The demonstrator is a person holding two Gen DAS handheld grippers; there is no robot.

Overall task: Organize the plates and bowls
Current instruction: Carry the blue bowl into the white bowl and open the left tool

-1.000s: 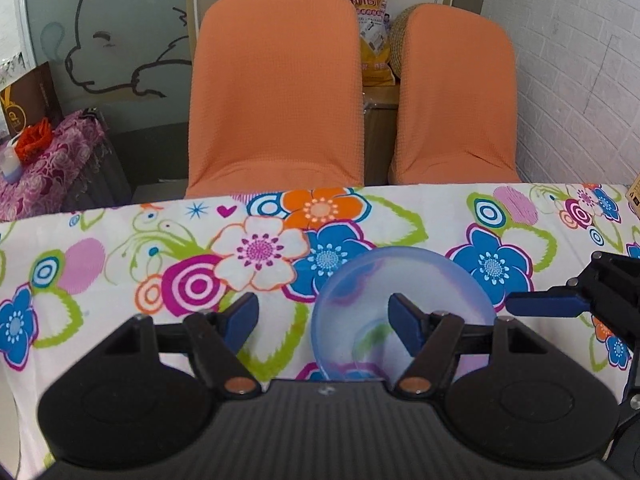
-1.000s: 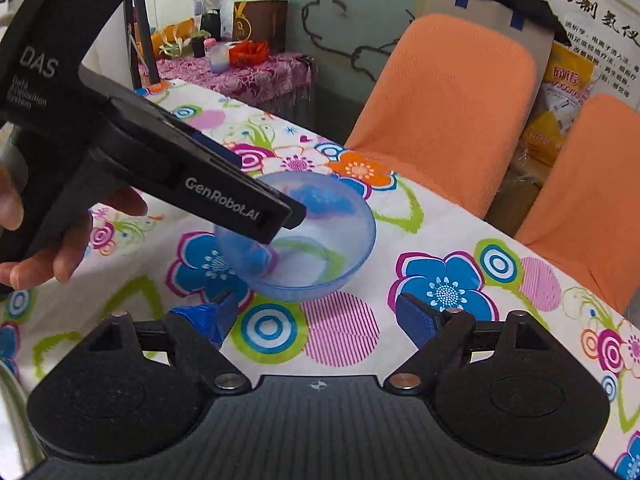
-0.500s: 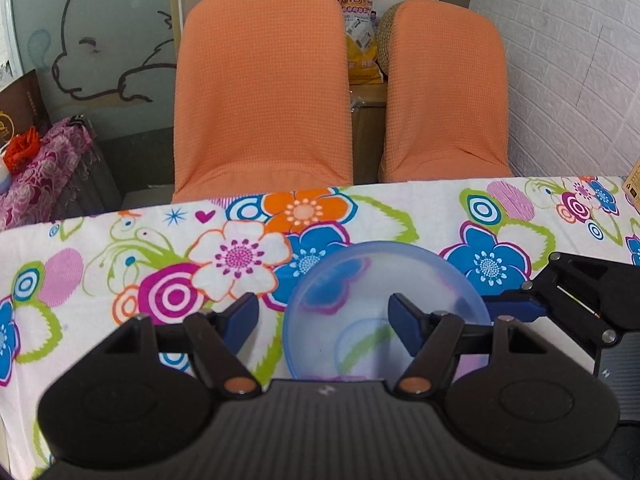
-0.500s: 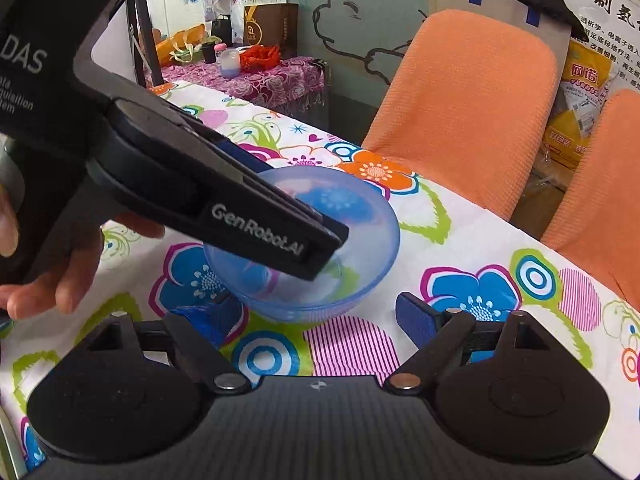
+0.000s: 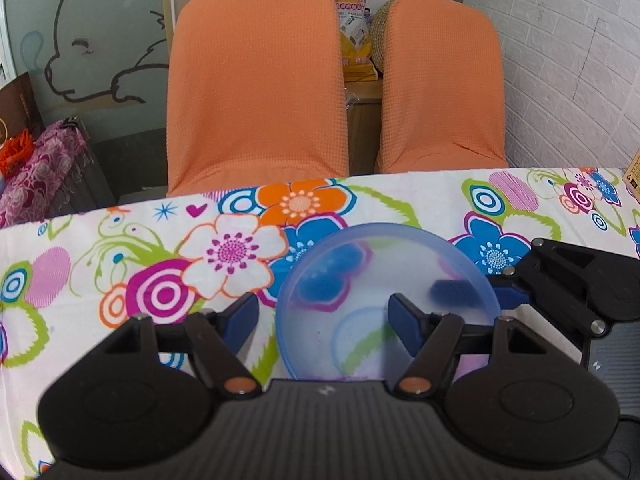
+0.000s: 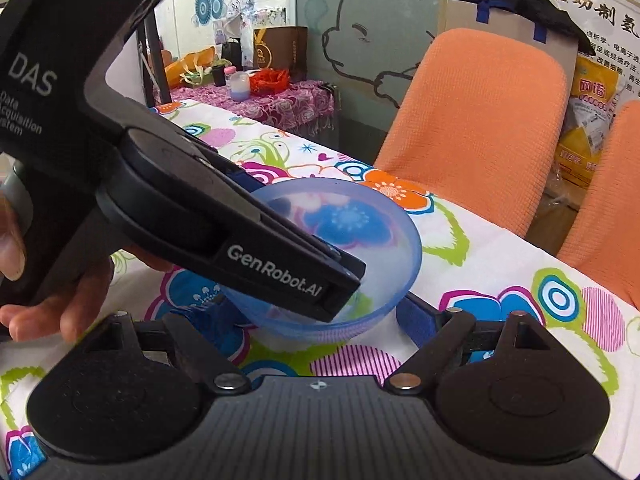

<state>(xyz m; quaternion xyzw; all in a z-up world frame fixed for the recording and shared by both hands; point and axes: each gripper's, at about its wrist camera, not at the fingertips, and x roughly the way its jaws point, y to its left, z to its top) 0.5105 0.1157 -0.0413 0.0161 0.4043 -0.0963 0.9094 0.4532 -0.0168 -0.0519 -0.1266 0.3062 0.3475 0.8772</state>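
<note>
**Blue bowl between two grippers**

Left wrist view: left gripper (image 5: 322, 320) spread wide, one blue pad (image 5: 404, 318) inside the translucent pale-blue plastic bowl (image 5: 360, 280), the other outside its left wall. Bowl sits lower centre on the floral-print tablecloth (image 5: 120, 248). Right gripper (image 5: 500, 294) enters from the right edge, one pad showing through the bowl's wall. Its jaws stand apart, straddling the bowl in the right wrist view. Two orange-covered chairs (image 5: 256, 80) upper centre.
</note>
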